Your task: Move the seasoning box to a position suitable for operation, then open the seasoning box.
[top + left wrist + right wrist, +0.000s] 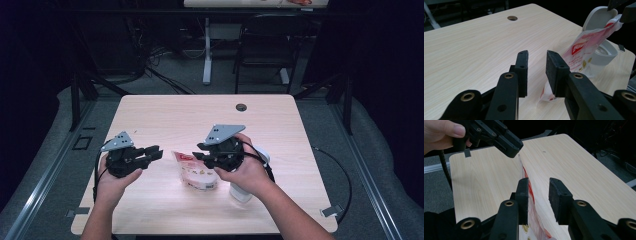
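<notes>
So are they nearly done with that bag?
No, it looks like an early stage. Done: the bag and a white tub are out on the table. In hand: the bag's edge sits between the right gripper's open jaws, not pinched, and the left gripper is open beside it. Left: gripping the bag, and probably everything after.

Your bag [196, 171] lies on the surface [165, 115], near its front-centre | your left tool [156, 153] sits just left of the bag | your right tool [200, 151] is over the bag | a tub [241, 192] stands right of the bag, beneath your right hand [250, 172]
</notes>
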`<state>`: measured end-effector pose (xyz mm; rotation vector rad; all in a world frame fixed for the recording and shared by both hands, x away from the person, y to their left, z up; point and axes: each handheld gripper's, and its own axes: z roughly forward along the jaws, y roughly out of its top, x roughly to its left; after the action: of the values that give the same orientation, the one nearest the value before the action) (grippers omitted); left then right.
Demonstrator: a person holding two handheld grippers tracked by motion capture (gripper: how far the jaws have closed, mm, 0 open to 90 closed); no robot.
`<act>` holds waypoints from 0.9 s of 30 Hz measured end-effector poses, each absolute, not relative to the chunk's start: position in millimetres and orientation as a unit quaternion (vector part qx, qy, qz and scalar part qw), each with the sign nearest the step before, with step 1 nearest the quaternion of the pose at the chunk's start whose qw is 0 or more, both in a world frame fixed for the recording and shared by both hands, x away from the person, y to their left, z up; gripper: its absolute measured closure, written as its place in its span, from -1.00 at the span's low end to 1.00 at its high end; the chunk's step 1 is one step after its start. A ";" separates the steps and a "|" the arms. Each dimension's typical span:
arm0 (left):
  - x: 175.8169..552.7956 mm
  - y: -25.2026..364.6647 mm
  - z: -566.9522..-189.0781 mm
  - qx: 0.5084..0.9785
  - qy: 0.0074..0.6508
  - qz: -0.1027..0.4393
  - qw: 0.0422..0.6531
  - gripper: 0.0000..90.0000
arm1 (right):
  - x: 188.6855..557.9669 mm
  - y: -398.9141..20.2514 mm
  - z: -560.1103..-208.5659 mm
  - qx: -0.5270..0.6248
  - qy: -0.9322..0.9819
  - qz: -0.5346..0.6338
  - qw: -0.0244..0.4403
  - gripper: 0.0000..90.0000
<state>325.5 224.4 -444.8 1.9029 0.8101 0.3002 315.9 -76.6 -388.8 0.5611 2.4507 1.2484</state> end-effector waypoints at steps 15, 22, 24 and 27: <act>328.7 227.5 -444.8 0.784 0.339 0.124 0.504 0.58 | 319.2 -68.8 -387.7 0.194 0.863 0.436 0.165 0.52; 326.8 229.1 -443.7 0.783 0.340 0.125 0.505 0.57 | 319.6 -65.5 -388.3 0.194 0.866 0.431 0.162 0.52; 327.1 230.1 -444.1 0.782 0.341 0.127 0.505 0.57 | 320.6 -63.5 -388.2 0.190 0.868 0.428 0.162 0.52; 327.0 230.3 -444.4 0.783 0.342 0.127 0.504 0.57 | 321.6 -61.2 -388.3 0.188 0.870 0.427 0.159 0.52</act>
<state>327.0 230.3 -444.4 1.8904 0.8261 0.3066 321.6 -61.2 -388.3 0.5382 2.4866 1.2195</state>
